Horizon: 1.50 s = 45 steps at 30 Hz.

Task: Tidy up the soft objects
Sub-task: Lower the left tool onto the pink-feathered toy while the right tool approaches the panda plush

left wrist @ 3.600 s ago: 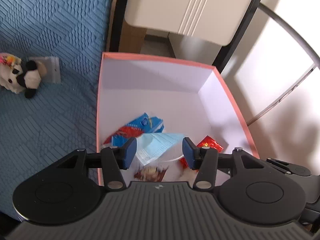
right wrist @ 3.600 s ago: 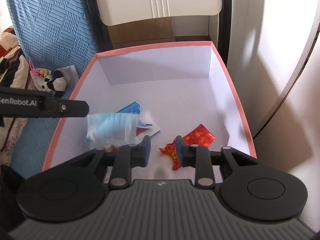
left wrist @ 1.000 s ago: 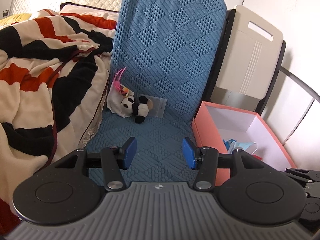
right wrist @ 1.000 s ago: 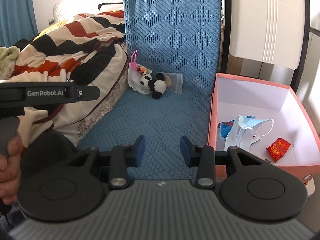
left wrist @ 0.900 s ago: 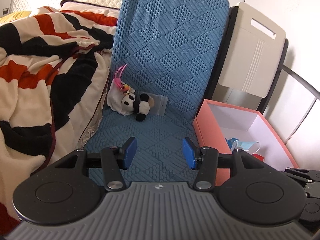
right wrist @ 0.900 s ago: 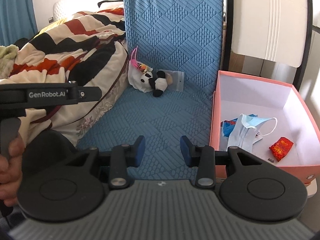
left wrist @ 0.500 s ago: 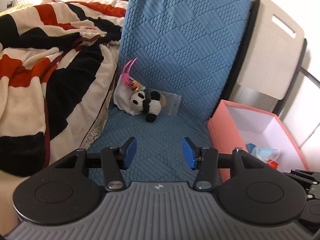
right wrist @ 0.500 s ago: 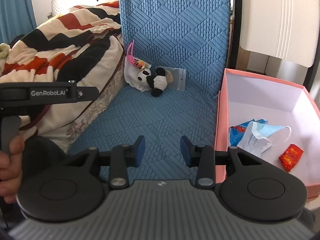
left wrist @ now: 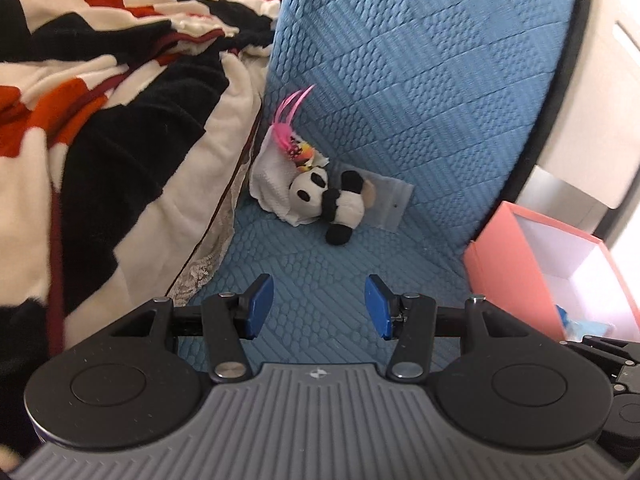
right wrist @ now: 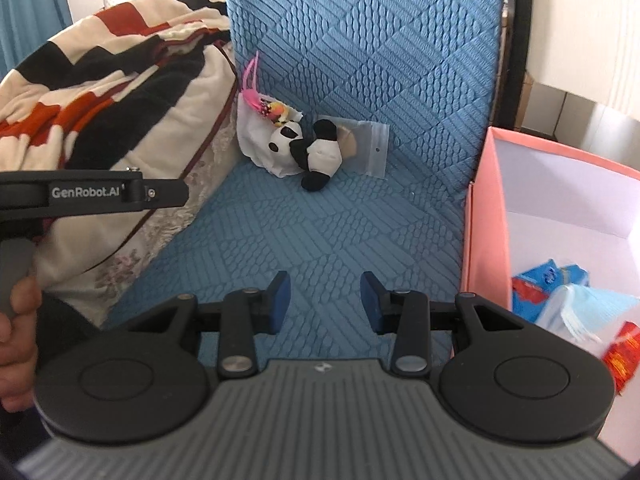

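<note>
- Both tools released, empty: left tool (left wrist: 316, 306), right tool (right wrist: 325, 302).
- Panda (left wrist: 332, 202) overlaps cloth (left wrist: 272, 184) and bag (left wrist: 390, 204); a grab may drag all three.

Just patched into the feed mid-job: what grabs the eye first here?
The panda plush lying on the blue quilted mat, against a white cloth with pink feathers. Left of it bulges a red, black and white striped blanket; at right the pink box holds a blue face mask.
</note>
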Available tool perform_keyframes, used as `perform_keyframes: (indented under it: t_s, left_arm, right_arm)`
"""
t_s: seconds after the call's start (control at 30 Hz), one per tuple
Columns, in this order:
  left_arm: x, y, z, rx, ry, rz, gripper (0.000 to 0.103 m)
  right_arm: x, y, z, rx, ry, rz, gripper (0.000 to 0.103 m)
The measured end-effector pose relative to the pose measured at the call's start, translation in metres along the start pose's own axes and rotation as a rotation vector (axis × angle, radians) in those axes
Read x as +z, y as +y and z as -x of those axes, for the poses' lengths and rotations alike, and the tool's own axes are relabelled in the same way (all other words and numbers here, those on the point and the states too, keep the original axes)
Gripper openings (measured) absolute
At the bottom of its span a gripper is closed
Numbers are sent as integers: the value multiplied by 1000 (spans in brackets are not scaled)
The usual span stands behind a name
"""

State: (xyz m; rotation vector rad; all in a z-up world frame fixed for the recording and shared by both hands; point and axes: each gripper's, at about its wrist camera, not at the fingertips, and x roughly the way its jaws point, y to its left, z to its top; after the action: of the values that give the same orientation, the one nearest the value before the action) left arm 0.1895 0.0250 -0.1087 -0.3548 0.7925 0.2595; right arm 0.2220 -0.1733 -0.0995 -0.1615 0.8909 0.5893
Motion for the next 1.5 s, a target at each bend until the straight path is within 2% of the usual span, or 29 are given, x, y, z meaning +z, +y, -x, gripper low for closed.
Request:
perform_keyframes:
  t_s: [0.6,0.8,1.1,1.3,1.43,1.5]
  left_arm:
    - [42,-3,-131,-15,19,-11,57]
    - [66,10,-161,-29,7,68,57]
    - [84,15,-182,-22,-39,83,57]
    - [87,16,-198,-10,-19,45,57]
    - [86,19,-201,-36,-27,58,57]
    - [86,21,-206,-25,-28,53,57]
  right_arm:
    - [39,-21,-121,43,35,-48,42]
    - [58,-26,-152,91,31,-70,42]
    - [82,-37,-191,124,39,-122,41]
    - [92,-39,-205,151,60,-152,42]
    - [92,-39,-213,161,76,-172,42]
    - [92,-38,-215,168,80,-179,42]
